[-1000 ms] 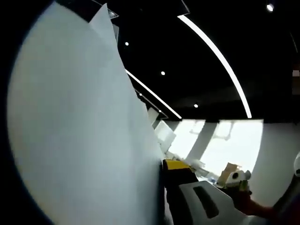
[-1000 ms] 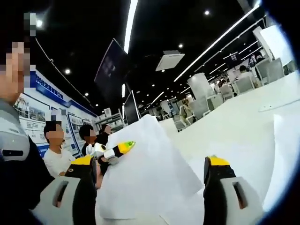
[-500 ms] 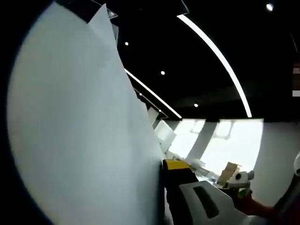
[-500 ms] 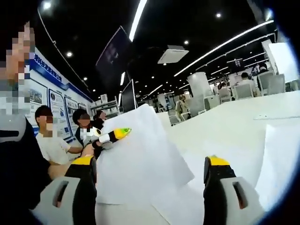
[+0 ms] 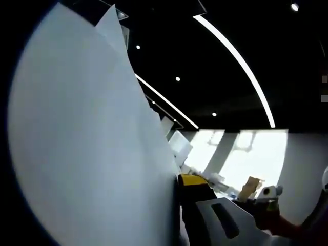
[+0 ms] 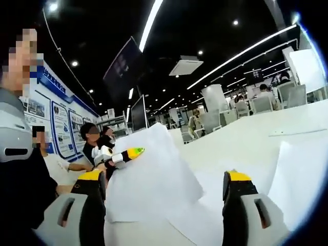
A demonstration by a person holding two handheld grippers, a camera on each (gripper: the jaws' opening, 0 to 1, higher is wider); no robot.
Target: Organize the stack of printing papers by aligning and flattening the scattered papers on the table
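While the right gripper (image 6: 166, 205) holds its two yellow-tipped jaws spread wide apart with nothing between them, the stack of papers (image 6: 154, 179) stands lifted off the white table (image 6: 246, 146) just ahead of it, its sheets rising to a soft peak between and slightly beyond the two jaws, closer to the left-hand jaw than to the right-hand one. In the right gripper view the left gripper (image 6: 125, 155) comes in from the left, its yellow tip laid against the upper left edge of the raised sheets, and it appears to be pinching that edge, though the contact is small and hard to read. A further loose sheet (image 6: 300, 179) curls up at the far right of that view, beside the right-hand jaw and apart from the held stack. In the left gripper view the papers (image 5: 87, 143) rise as a broad pale wall along the left side, pressed directly against the inner face of the one jaw that shows there; the other jaw is hidden behind the sheets, so the grip looks closed on the paper. Seated people (image 6: 95, 141) and wall posters (image 6: 64, 130) lie behind the stack under a dark ceiling with light strips (image 6: 154, 20).
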